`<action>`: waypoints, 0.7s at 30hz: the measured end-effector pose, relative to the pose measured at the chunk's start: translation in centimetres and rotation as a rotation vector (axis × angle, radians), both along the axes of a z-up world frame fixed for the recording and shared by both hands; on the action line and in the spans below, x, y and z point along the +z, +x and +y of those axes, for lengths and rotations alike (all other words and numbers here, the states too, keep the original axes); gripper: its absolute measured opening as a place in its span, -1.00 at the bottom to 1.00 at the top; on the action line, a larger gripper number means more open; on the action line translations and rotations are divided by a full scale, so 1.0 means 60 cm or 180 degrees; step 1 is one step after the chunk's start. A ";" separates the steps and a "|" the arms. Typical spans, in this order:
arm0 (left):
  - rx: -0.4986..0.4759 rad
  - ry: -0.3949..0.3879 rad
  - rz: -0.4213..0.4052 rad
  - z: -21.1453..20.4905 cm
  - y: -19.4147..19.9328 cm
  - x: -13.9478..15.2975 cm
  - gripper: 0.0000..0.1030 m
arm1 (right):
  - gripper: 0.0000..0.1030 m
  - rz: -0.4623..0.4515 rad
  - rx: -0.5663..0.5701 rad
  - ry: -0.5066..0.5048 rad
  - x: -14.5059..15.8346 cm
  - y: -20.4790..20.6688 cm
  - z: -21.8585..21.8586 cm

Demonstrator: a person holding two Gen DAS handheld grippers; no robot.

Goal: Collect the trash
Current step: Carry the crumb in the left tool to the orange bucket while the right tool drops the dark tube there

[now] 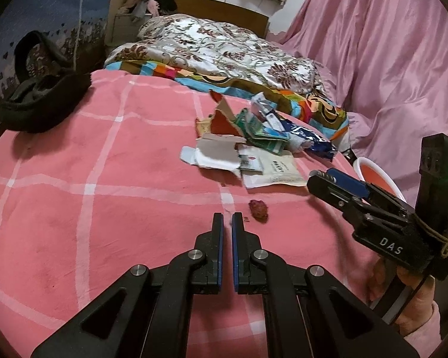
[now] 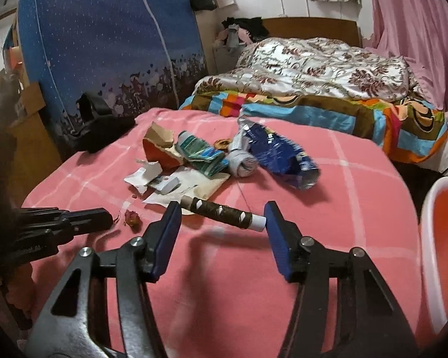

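A brown thread spool [image 2: 221, 213] with white ends lies crosswise between the blue pads of my right gripper [image 2: 222, 213], and its two ends touch both pads. Behind it lies the trash pile: a blue foil wrapper [image 2: 283, 155], green packets [image 2: 206, 155], torn orange cardboard [image 2: 158, 152] and white paper [image 2: 143, 177]. A small dried rosebud [image 1: 258, 210] rests on the pink blanket just right of my left gripper [image 1: 227, 217], which is shut with nothing in it. In the left wrist view my right gripper [image 1: 322, 177] comes in from the right, with the spool hidden behind it.
A white-rimmed bin with an orange inside [image 2: 439, 238] stands at the bed's right edge. A black bag [image 1: 41, 101] sits at the back left. Folded quilts [image 1: 224, 47] lie behind the pile, and pink drapery [image 1: 388, 59] hangs on the right.
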State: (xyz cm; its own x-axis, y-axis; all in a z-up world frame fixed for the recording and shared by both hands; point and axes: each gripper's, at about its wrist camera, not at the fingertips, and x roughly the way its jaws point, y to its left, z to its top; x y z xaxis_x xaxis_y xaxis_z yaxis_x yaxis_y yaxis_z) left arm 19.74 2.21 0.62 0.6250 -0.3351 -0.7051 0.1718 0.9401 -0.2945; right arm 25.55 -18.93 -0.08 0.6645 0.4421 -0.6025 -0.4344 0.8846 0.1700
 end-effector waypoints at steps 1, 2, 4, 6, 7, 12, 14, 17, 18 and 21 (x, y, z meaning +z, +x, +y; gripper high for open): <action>-0.0032 -0.0006 -0.0009 -0.003 0.000 0.001 -0.94 | 0.23 -0.0008 -0.0012 0.0010 0.001 -0.002 -0.004; -0.0072 -0.0024 -0.0024 -0.007 0.000 0.001 -0.93 | 0.24 -0.0013 -0.0028 0.0022 0.002 -0.003 -0.010; -0.0143 -0.0057 -0.0054 -0.015 0.000 0.003 -0.84 | 0.24 -0.0020 -0.0063 0.0038 0.001 -0.005 -0.022; -0.0176 -0.0044 -0.0068 -0.025 0.004 0.004 -0.40 | 0.24 -0.0010 -0.0086 0.0040 -0.001 -0.008 -0.030; -0.0173 -0.0028 -0.0075 -0.030 0.007 0.005 -0.33 | 0.24 -0.0010 -0.0096 0.0046 -0.001 -0.010 -0.034; -0.0135 0.0062 0.0005 -0.049 0.029 0.000 -0.32 | 0.24 -0.0130 -0.0122 0.0052 0.007 -0.024 -0.049; -0.0110 0.0091 0.0061 -0.051 0.037 -0.004 -0.34 | 0.24 -0.0215 -0.0126 0.0048 0.012 -0.031 -0.053; -0.0116 0.0159 0.0035 -0.056 0.038 -0.005 -0.72 | 0.24 -0.0360 -0.0131 0.0053 0.025 -0.041 -0.058; -0.0137 0.0187 0.0050 -0.059 0.039 -0.007 -0.79 | 0.24 -0.0431 -0.0135 0.0054 0.031 -0.045 -0.060; -0.0168 0.0266 0.0007 -0.067 0.038 -0.009 -0.80 | 0.24 -0.0692 -0.0167 0.0043 0.054 -0.063 -0.067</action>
State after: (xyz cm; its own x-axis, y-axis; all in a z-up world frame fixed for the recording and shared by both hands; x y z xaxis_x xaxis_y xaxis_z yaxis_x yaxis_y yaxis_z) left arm 22.02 -1.78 0.09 0.6063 -0.3074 -0.7334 0.2211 0.9511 -0.2158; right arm 21.79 -22.95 3.15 0.8003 0.4107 -0.4368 -0.4156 0.9051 0.0895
